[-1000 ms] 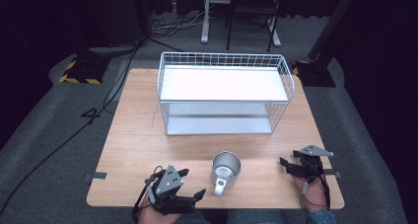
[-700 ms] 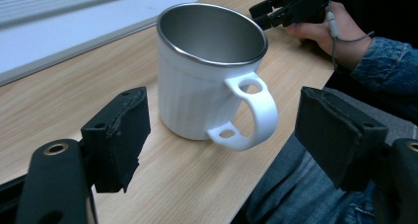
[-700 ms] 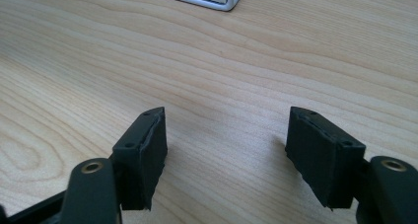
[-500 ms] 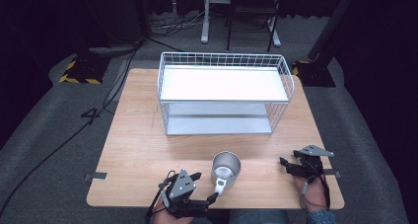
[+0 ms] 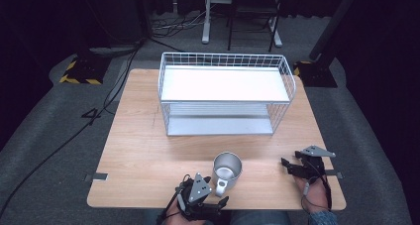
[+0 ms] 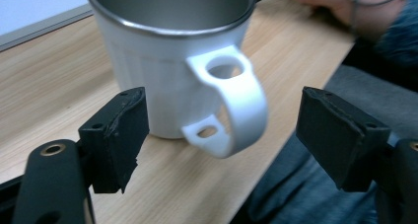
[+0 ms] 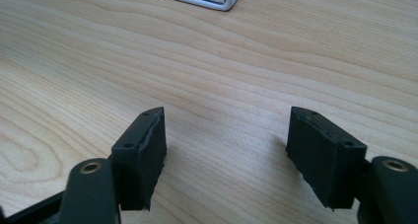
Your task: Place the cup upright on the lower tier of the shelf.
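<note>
- A wooden table (image 5: 138, 145) is carrying everything
- A white wire basket shelf (image 5: 225, 93) is standing on its far half
- A white mug (image 5: 227, 169) is sitting upright near the near edge, handle facing the person

i can't read any text, label, brand or number here: my mug (image 6: 172, 71) is plain white outside and bare metal inside, the wire rack (image 5: 225, 93) and its white shelves carry no writing, and the wooden table (image 5: 143, 150) is bare grain. the one sign i can make out is the yellow-and-black hazard striping on the dark base plate (image 5: 79, 70) on the floor past the table's far left corner; it has no words on it that i can read
</note>
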Motion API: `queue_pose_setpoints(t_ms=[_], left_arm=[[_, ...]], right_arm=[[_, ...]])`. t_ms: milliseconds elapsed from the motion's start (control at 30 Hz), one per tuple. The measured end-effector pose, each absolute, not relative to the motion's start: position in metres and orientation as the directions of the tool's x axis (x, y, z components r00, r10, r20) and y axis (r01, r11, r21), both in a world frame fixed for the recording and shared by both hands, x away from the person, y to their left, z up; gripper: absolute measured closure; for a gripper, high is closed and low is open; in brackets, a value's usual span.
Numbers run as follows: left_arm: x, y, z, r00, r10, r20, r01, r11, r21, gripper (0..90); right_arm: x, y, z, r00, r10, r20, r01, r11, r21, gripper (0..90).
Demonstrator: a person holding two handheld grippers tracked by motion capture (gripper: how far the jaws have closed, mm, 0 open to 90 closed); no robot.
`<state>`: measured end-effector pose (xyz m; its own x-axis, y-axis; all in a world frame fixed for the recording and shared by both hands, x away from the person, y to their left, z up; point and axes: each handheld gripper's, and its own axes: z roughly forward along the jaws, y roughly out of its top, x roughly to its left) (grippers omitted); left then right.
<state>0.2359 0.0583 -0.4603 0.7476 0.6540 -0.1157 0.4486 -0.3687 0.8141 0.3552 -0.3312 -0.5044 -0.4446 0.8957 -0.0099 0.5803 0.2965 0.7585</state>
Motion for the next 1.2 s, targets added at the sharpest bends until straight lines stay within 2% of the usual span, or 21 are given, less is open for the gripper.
queue_pose_setpoints(t_ms=[100,333,433,700,1000,1200], left_arm=[[0.237,0.055,-0.463,0.739,0.666,-0.101,0.452,-0.38,0.807,24.6],[0.235,0.057,-0.463,0.73,0.68,-0.067,0.438,-0.39,0.81,44.4],[0.234,0.059,-0.462,0.73,0.681,-0.05,0.428,-0.399,0.811,48.4],[0.236,0.065,-0.459,0.707,0.707,-0.004,0.42,-0.416,0.807,65.7],[0.249,0.072,-0.459,0.677,0.736,-0.013,0.44,-0.39,0.809,62.1],[0.255,0.068,-0.458,0.696,0.718,-0.011,0.433,-0.406,0.805,69.8]], right_arm=[[0.355,-0.331,-0.504,-0.444,0.896,-0.01,0.58,0.296,0.759,31.3],[0.355,-0.331,-0.504,-0.444,0.896,-0.011,0.58,0.296,0.759,31.3],[0.355,-0.331,-0.504,-0.443,0.896,-0.01,0.581,0.296,0.758,31.3],[0.355,-0.331,-0.504,-0.442,0.897,-0.012,0.58,0.296,0.758,31.3],[0.355,-0.331,-0.504,-0.443,0.896,-0.012,0.579,0.297,0.759,31.3],[0.354,-0.331,-0.504,-0.44,0.898,-0.009,0.583,0.294,0.757,31.3]])
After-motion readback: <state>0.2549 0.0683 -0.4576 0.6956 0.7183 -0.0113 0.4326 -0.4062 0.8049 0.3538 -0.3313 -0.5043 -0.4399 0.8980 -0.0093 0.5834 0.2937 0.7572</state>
